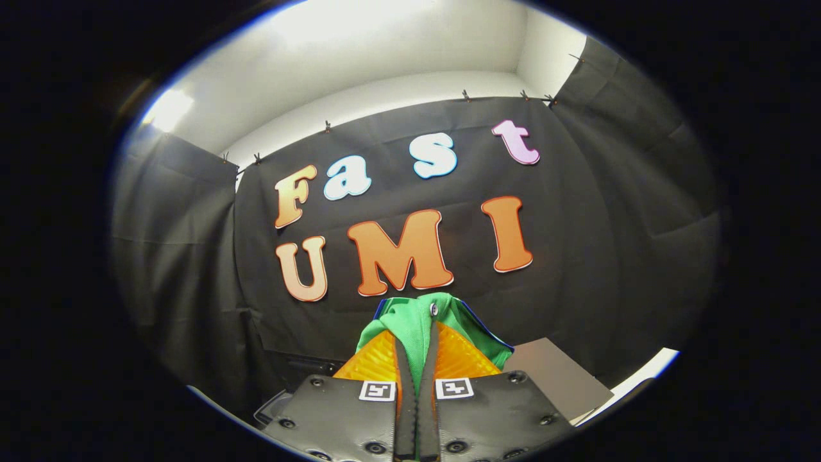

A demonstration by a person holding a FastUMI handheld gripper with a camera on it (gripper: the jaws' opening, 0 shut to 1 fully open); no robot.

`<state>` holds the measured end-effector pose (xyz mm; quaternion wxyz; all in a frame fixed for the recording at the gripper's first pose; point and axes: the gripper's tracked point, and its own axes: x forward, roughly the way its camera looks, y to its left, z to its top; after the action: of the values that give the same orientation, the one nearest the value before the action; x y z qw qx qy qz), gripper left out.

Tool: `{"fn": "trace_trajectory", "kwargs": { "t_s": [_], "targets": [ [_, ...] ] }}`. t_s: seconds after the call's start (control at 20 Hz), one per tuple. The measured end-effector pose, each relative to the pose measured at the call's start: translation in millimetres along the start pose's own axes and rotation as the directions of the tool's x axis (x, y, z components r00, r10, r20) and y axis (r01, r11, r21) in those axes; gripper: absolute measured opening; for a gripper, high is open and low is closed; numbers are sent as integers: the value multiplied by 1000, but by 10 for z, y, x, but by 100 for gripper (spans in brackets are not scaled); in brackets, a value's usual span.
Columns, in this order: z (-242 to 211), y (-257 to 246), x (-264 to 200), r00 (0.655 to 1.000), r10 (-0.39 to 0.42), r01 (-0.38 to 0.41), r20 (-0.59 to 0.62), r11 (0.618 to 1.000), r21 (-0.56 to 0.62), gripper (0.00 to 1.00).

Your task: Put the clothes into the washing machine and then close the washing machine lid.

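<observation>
A green piece of clothing is pinched between my two fingers, with folds bulging out above and to both sides of the tips. My gripper is shut on it and holds it up in front of the black cloth wall. The garment has a dark blue trim along its edges and a small metal snap near the top. The lower part of the cloth is hidden behind the fingers.
A grey flat panel lies low to the right of the fingers, with a white edge beyond it. A pale rounded rim peeks out low to the left. The black cloth wall stands straight ahead.
</observation>
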<state>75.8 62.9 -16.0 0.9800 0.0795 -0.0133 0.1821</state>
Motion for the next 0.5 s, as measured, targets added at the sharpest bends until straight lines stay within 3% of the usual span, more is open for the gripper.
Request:
{"fn": "trace_trajectory", "kwargs": {
  "t_s": [0.5],
  "targets": [
    [183,1103,317,990,-107,112,89,992,-53,9]
  ]
}}
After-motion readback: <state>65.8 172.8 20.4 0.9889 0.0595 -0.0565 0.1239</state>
